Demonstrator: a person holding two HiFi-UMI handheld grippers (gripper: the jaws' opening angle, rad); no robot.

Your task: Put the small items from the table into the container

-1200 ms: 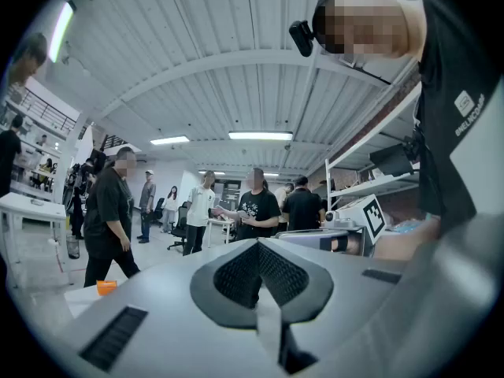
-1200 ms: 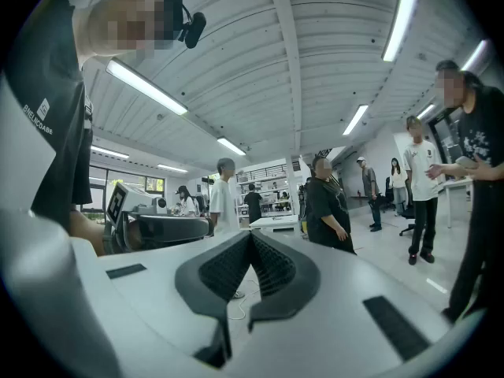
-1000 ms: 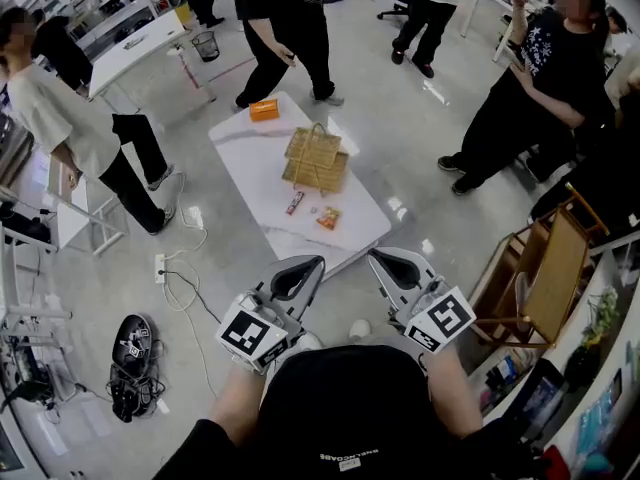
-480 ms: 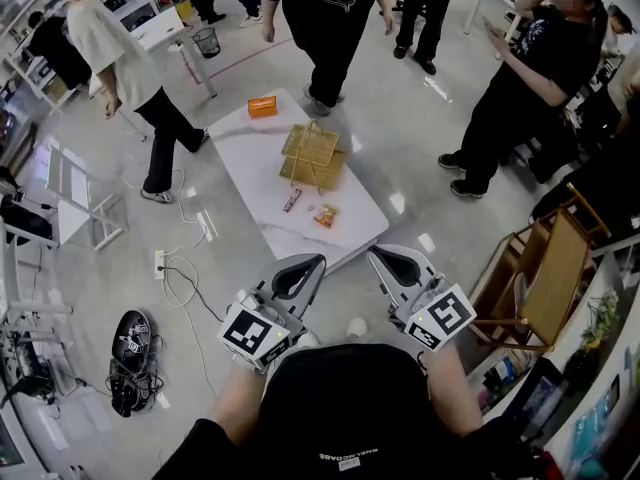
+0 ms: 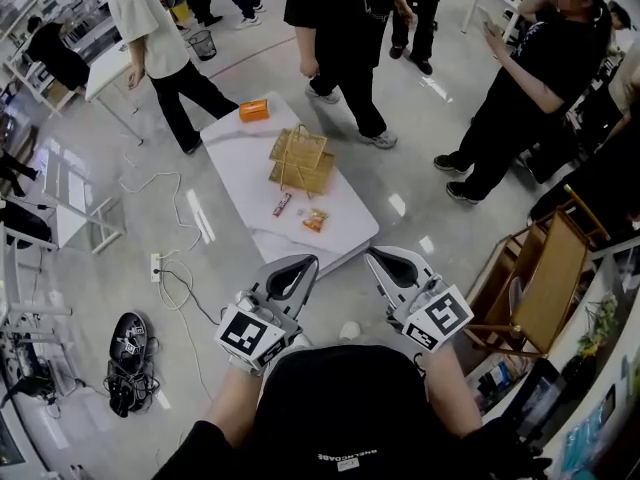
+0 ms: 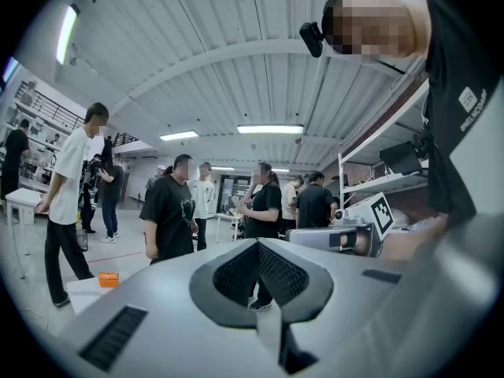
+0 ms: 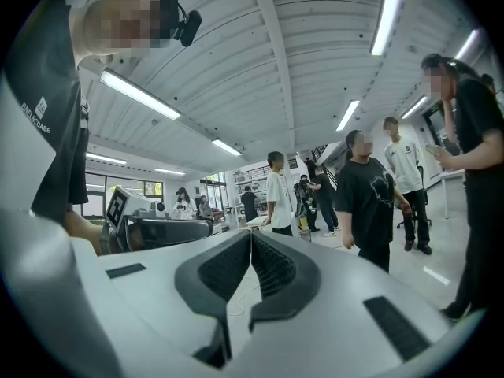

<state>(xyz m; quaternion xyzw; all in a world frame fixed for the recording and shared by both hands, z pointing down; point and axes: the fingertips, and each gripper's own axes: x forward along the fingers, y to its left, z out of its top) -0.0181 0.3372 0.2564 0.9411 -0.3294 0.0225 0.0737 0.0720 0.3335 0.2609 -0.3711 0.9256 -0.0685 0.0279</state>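
A low white table point(image 5: 250, 178) stands ahead on the floor. On it sit a woven wicker basket point(image 5: 301, 160), an orange box point(image 5: 254, 111) at the far end, a slim dark snack bar point(image 5: 282, 204) and a small orange packet point(image 5: 315, 221). My left gripper point(image 5: 306, 262) and right gripper point(image 5: 372, 254) hover side by side short of the table's near edge, level, both shut with nothing between the jaws. In the left gripper view the jaws point(image 6: 258, 244) meet, and the orange box point(image 6: 108, 279) shows far left. The right gripper point(image 7: 250, 236) has its jaws pressed together too.
Several people stand around the table's far end and to the right point(image 5: 530, 88). A wooden chair point(image 5: 545, 278) sits at right. Cables with a power strip point(image 5: 157, 266) and a black bag point(image 5: 130, 343) lie on the floor at left. A wire bin point(image 5: 201, 43) stands farther back.
The table and its items have shifted up and left in the head view as I came closer. The people beyond it have walked to new places. Both grippers stay shut.
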